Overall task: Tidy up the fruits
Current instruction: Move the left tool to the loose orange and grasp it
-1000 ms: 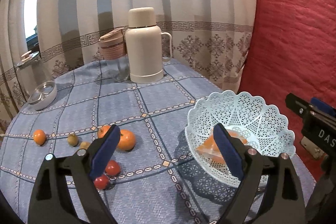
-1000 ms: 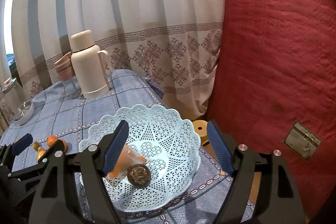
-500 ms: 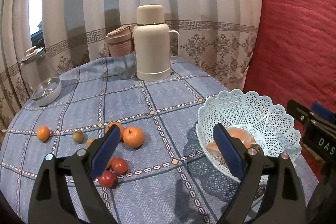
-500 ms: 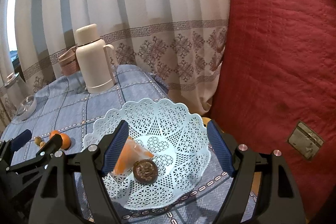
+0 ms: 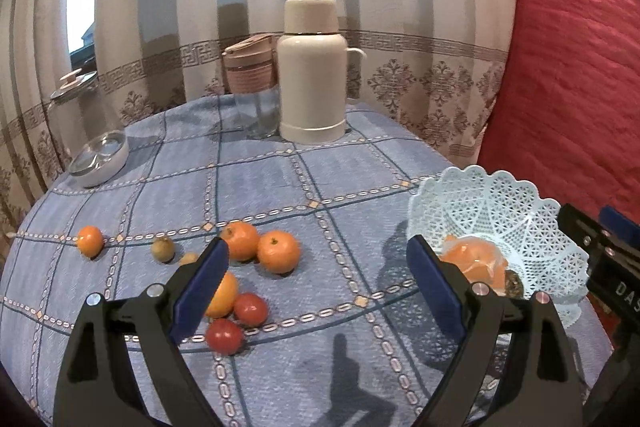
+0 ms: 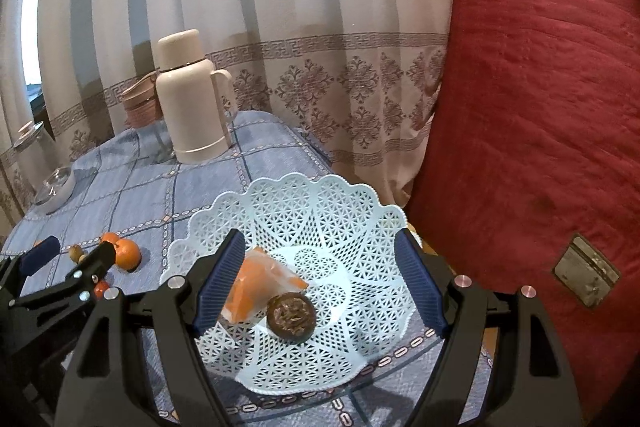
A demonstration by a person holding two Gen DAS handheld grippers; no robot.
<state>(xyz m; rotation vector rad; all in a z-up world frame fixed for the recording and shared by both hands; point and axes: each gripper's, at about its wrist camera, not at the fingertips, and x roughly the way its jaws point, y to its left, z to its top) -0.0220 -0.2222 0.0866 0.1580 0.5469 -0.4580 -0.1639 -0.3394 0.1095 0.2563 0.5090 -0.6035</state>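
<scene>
Hovering over scattered oranges (image 5: 278, 251), left gripper (image 5: 316, 267) is held wide apart, empty; right gripper (image 6: 320, 281) likewise unclenched above basket (image 6: 320, 211).

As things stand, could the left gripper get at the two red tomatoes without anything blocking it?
Probably yes. The left gripper is open and empty, and the two red tomatoes lie just ahead by its left finger. Only an orange touching them crowds the approach.

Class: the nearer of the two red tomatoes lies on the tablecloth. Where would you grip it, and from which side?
Grip the nearer tomato across its round middle, coming from above: another tomato crowds its far side, while left and right sides stand free.
</scene>
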